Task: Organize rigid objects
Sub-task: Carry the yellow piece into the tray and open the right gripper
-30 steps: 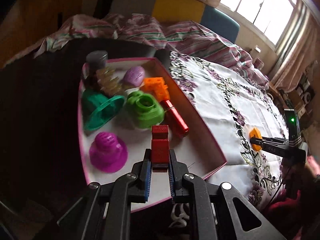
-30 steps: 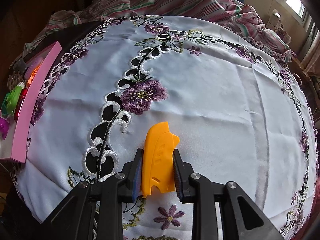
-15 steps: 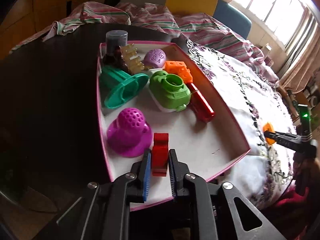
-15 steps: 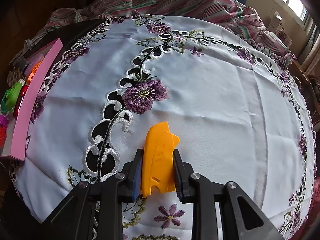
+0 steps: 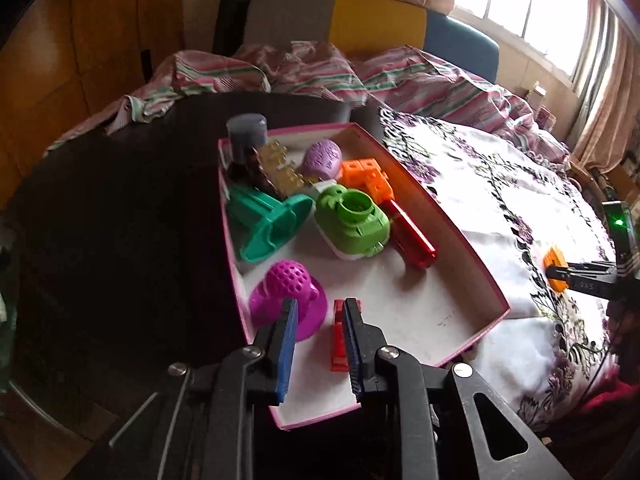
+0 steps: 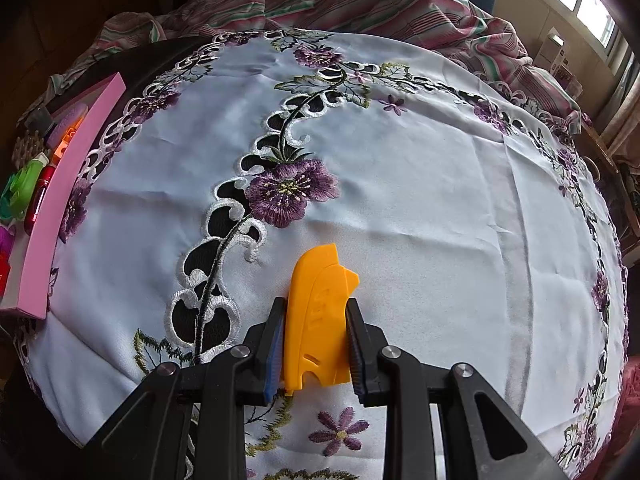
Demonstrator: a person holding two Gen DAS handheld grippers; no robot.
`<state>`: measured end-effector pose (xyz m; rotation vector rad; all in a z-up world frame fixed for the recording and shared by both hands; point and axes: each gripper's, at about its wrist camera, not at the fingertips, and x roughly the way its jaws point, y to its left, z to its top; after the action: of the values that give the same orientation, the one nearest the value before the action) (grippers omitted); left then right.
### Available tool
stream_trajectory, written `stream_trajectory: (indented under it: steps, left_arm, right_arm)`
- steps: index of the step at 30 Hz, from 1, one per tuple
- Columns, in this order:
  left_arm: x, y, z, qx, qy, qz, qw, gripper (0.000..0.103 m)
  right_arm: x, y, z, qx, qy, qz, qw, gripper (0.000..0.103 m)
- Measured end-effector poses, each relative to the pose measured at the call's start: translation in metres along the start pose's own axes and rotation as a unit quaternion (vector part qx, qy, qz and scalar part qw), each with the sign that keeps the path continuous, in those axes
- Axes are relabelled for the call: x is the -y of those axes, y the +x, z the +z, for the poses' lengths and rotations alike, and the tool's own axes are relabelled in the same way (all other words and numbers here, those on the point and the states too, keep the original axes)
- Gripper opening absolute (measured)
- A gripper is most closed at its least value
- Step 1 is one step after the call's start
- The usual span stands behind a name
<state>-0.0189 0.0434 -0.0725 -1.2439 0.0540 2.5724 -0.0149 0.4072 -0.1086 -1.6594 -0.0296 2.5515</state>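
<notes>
A pink-walled tray (image 5: pixel 468 252) holds several toys. My left gripper (image 5: pixel 318 312) is open over the tray's near end. A red block (image 5: pixel 339 336) lies on the tray floor against the right finger, free of the left one. A magenta dome (image 5: pixel 286 296) sits just left of it. My right gripper (image 6: pixel 316 320) is shut on an orange plastic piece (image 6: pixel 318 312) over the white embroidered cloth (image 6: pixel 420 160). That gripper and piece also show in the left wrist view (image 5: pixel 556 270). The tray's pink wall (image 6: pixel 60 200) shows at the left of the right wrist view.
The tray also holds a green round toy (image 5: pixel 354 222), a teal funnel shape (image 5: pixel 268 220), a red cylinder (image 5: pixel 412 236), orange blocks (image 5: pixel 366 178), a lilac egg (image 5: pixel 322 158) and a dark jar (image 5: pixel 246 140). Striped bedding (image 5: pixel 360 76) lies behind. Dark tabletop (image 5: pixel 120 220) lies left of the tray.
My left gripper has opened and let go of the red block, which now rests on the tray floor. The right gripper has stayed put, still shut on the orange piece.
</notes>
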Motion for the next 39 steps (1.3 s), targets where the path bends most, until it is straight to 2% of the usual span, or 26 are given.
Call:
stream_trajectory:
  steps: [24,29,34,39]
  left_arm:
    - [-0.018,-0.020,0.007,0.023,-0.034,0.028,0.9988,0.023]
    - [-0.024,-0.022,0.008,0.028,-0.042,0.036,0.9981,0.023]
    - [-0.028,-0.025,0.007,0.033,-0.049,0.041,0.9974,0.023]
    - [-0.031,-0.026,0.007,0.035,-0.052,0.045,0.9970,0.023]
  right_arm:
    - [-0.004,-0.001,0.001,0.003,-0.008,-0.016,1.000,0.026]
    - [-0.005,-0.011,0.007,0.014,0.010,-0.021,1.000,0.026]
    - [-0.028,-0.047,0.020,0.060,0.008,0.026,0.998,0.026]
    - [-0.084,-0.080,0.033,0.098,-0.040,0.089,0.990,0.026]
